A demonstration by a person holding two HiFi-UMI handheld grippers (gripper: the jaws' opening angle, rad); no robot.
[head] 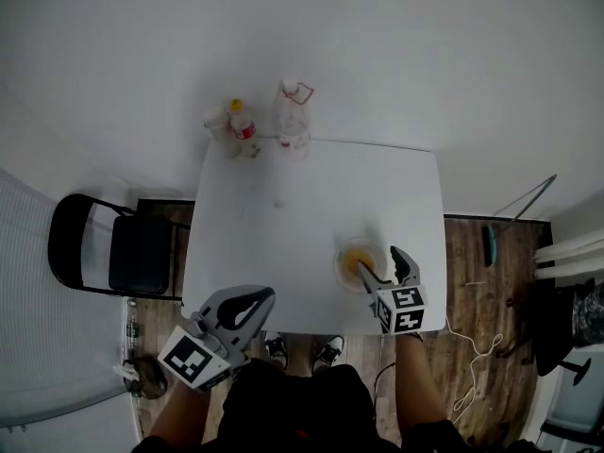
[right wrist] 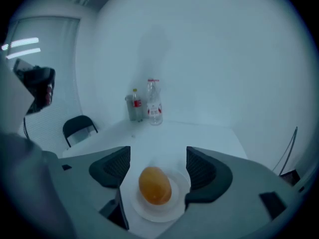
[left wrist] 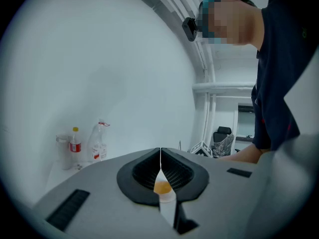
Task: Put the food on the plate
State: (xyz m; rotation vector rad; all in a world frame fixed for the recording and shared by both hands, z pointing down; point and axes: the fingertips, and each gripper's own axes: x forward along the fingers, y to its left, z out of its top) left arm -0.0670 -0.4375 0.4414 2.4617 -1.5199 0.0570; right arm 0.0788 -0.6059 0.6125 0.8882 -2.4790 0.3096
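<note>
An orange oval piece of food point(right wrist: 155, 185) lies on a small white plate point(right wrist: 164, 214) near the table's front right edge. In the head view the food point(head: 356, 260) and plate point(head: 342, 252) sit just ahead of my right gripper point(head: 379, 260). That right gripper point(right wrist: 157, 158) is open, one jaw on each side of the food, touching neither it nor the plate. My left gripper point(head: 264, 297) is shut and empty, hovering at the table's front left edge. Through the notch below its closed jaws in the left gripper point(left wrist: 160, 156) view, a bit of the orange food point(left wrist: 162, 186) shows.
Two plastic bottles point(head: 243, 123) point(head: 293, 116) and a cup stand at the white table's point(head: 283, 234) far edge; the same bottles point(right wrist: 144, 105) show in the right gripper view. A black chair point(head: 123, 248) stands left of the table. A person's arm and dark shirt point(left wrist: 279, 98) fill the right side.
</note>
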